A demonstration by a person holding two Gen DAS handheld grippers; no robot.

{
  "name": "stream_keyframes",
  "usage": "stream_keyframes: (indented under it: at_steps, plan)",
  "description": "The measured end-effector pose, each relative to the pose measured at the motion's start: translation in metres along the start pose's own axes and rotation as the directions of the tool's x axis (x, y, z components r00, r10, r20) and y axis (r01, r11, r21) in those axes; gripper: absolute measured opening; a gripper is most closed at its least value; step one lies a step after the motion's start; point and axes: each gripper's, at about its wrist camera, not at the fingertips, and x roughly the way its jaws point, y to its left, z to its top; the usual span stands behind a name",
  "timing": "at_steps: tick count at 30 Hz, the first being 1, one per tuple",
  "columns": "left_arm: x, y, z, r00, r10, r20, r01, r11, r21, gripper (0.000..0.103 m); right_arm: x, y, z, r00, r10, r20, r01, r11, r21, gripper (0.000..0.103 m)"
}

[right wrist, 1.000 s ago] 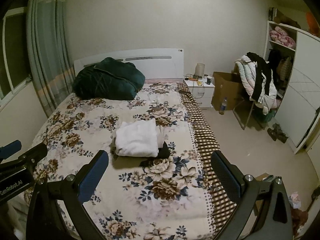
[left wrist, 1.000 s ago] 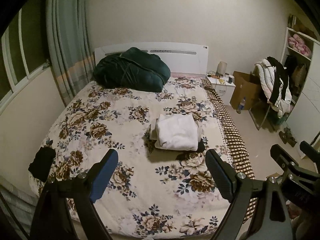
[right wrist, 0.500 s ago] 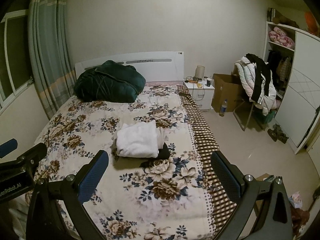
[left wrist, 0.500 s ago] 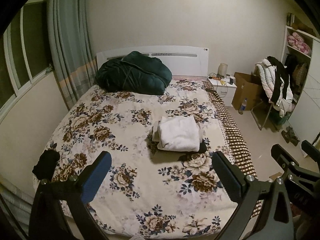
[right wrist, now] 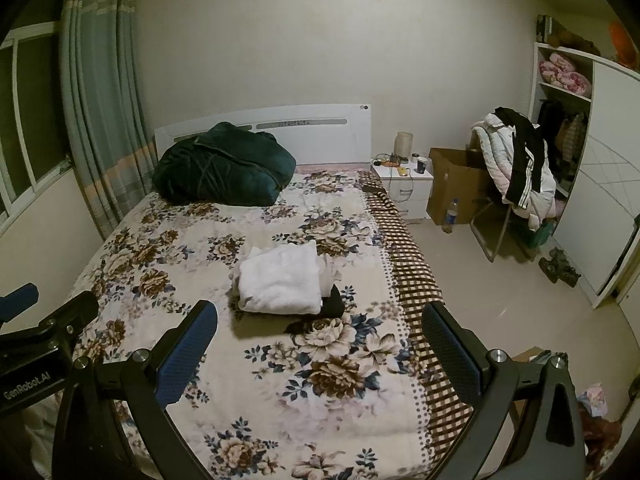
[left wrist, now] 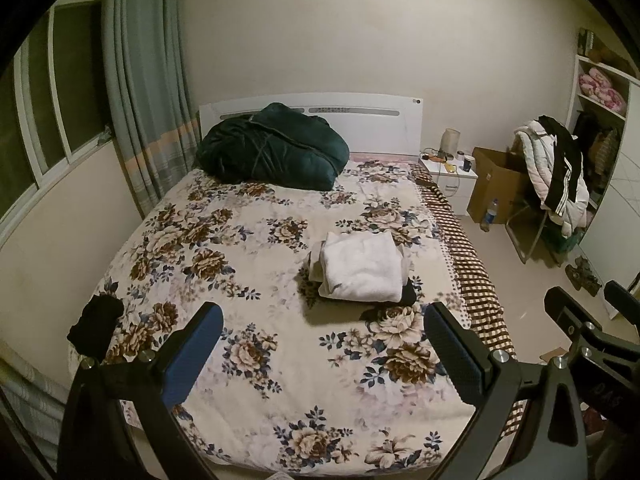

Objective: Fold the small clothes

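A stack of folded clothes, white garment [left wrist: 362,270] on top and a dark piece [left wrist: 409,294] under it, lies on the floral bedspread [left wrist: 256,280] right of centre. The same white garment [right wrist: 282,280] shows in the right wrist view. A small black garment [left wrist: 95,322] lies unfolded at the bed's left edge. My left gripper [left wrist: 322,344] hangs above the foot of the bed, jaws wide open and empty. My right gripper [right wrist: 320,340] hovers beside it to the right, also open with nothing between its fingers. Both stay well short of the stack.
A dark green quilt [left wrist: 272,148] is bundled at the headboard. Right of the bed stand a white nightstand [right wrist: 404,188], a cardboard box [right wrist: 454,186], a bottle [right wrist: 450,216] and a chair heaped with jackets [right wrist: 516,168]. Curtains [left wrist: 144,92] and a window line the left wall.
The left gripper's jaws have spread wider and its view has pulled back slightly from the bed. The right gripper and the clothes have stayed put.
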Motion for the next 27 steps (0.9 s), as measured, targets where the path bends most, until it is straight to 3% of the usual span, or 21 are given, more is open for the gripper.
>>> stream_keyframes:
  at_steps: [27]
  plan:
    - [-0.001,-0.002,-0.002,1.0,0.008,0.003,-0.008,1.0,-0.005,0.103,0.009,0.001,0.0,1.0,0.007,-0.02,-0.007,1.0,0.006,0.103]
